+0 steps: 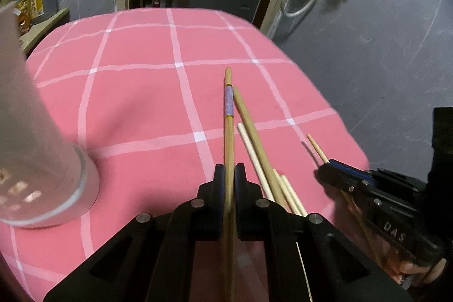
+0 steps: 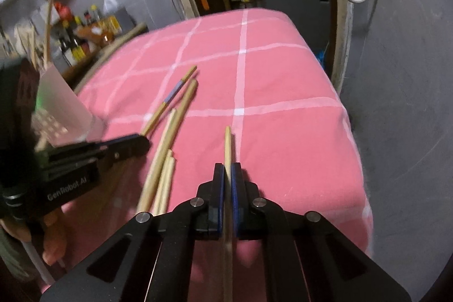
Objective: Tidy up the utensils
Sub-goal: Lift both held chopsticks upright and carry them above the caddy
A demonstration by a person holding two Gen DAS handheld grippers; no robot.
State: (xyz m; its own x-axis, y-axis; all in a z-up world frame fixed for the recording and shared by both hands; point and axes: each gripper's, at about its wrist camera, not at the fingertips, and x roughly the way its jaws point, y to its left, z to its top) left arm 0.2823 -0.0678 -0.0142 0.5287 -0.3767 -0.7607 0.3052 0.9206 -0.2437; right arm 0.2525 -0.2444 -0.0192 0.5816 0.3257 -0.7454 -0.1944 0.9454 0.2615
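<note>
Left gripper point(image 1: 229, 174) is clamped on the banded chopstick point(image 1: 228, 104), right gripper point(image 2: 228, 174) on a plain chopstick point(image 2: 227, 143), both just over the pink cloth point(image 1: 136, 92). Light, stiff, probably slippery sticks, so a mid-shaft hold looks safest. Holder point(image 1: 42, 160) sits left.

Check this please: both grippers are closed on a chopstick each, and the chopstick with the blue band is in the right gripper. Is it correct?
Not quite. The chopstick with the blue band is in the left gripper, as the left wrist view shows. The right gripper is closed on a plain chopstick. Both grippers are indeed closed on a chopstick each.
</note>
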